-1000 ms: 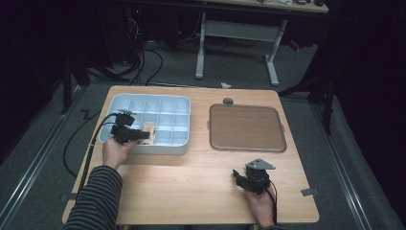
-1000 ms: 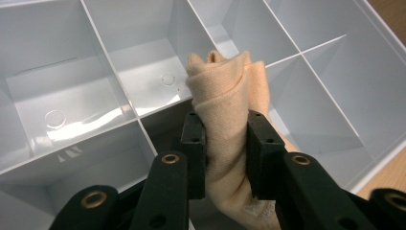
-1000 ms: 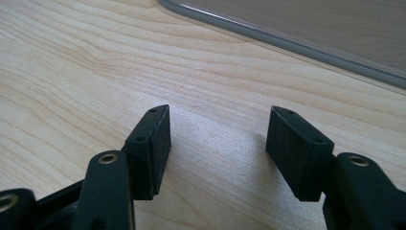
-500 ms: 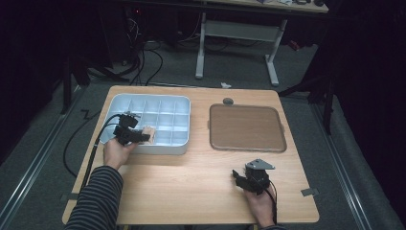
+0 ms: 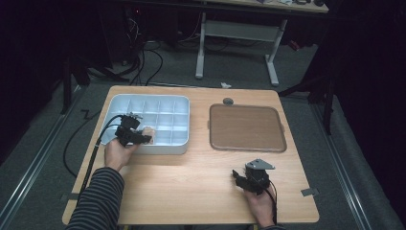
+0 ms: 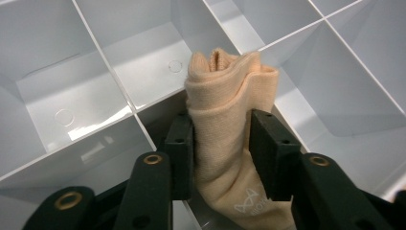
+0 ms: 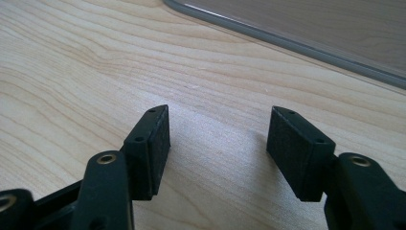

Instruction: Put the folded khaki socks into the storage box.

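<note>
In the left gripper view, the lower end of the folded peach sock [image 6: 225, 139] runs off the bottom edge, with its small printed logo partly cut away. The left gripper [image 6: 221, 143] hides the sock's flanks, so contact between pads and fabric cannot be judged. The white divided tray [image 6: 95, 96] is cropped on every side. In the right gripper view, the brown tray [image 7: 335, 28] is cut off by the top and right edges.

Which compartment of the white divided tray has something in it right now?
The front-row compartment of the divided tray at the left hand-held gripper: it holds a rolled peach sock; the others look empty.
</note>
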A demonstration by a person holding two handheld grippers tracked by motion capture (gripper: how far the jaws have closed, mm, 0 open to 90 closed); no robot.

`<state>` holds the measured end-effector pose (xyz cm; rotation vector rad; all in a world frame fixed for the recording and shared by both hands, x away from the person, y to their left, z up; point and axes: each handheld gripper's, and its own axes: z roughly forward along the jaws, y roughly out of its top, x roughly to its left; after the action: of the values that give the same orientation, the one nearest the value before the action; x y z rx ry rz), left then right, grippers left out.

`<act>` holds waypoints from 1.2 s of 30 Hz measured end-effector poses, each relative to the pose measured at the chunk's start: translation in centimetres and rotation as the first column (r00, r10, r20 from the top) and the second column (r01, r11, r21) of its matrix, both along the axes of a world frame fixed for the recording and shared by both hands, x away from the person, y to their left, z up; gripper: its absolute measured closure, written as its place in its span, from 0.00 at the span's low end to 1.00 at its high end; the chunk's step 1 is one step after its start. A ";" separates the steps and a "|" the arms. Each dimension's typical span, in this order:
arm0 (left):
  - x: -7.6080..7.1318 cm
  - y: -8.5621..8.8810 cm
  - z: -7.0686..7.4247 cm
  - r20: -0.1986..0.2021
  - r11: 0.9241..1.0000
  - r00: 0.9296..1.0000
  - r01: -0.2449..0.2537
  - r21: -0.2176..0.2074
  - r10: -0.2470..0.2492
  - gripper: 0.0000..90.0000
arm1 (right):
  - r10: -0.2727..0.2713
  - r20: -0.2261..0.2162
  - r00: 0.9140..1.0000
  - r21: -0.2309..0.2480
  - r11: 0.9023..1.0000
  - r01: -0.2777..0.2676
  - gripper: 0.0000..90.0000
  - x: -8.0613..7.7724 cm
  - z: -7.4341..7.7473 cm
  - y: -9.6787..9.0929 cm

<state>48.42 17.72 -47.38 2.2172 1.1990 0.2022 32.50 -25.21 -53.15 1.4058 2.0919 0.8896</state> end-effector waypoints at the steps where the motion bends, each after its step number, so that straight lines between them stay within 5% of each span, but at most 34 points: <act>1: -0.1 0.0 0.1 0.007 1.000 1.000 -0.003 -0.002 0.003 0.67 | 0.000 0.000 1.000 0.000 1.000 0.000 0.45 0.0 0.0 0.0; 13: 0.0 0.8 1.5 0.093 0.992 0.990 -0.094 -0.085 0.101 0.69 | 0.000 0.000 1.000 0.000 1.000 0.000 0.45 0.0 0.0 0.0; 19: 0.2 0.6 1.1 0.083 0.992 0.990 -0.104 -0.066 0.109 0.89 | 0.000 0.000 1.000 0.000 1.000 0.000 0.45 0.0 0.0 0.0; 24: 0.1 -0.2 0.2 0.066 0.996 0.994 -0.092 0.016 0.090 0.92 | 0.001 0.000 1.000 0.001 1.000 -0.001 0.45 0.0 0.0 0.0; 29: 0.3 -0.2 0.1 0.052 0.996 0.994 -0.094 0.015 0.093 0.91 | -0.001 -0.001 1.000 0.002 1.000 0.001 0.45 0.0 0.0 0.0; 33: 0.0 -0.3 0.1 0.073 0.996 0.995 -0.078 0.032 0.076 0.81 | -0.001 -0.002 1.000 0.003 1.000 0.001 0.45 0.0 0.0 0.0; 36: -0.3 0.0 0.2 0.083 0.996 0.992 -0.093 -0.005 0.093 0.73 | -0.001 -0.002 1.000 0.003 1.000 0.001 0.45 0.0 0.0 0.0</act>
<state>48.16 17.71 -47.19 2.1317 1.2578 0.3277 32.53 -25.21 -53.14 1.4100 2.0917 0.8915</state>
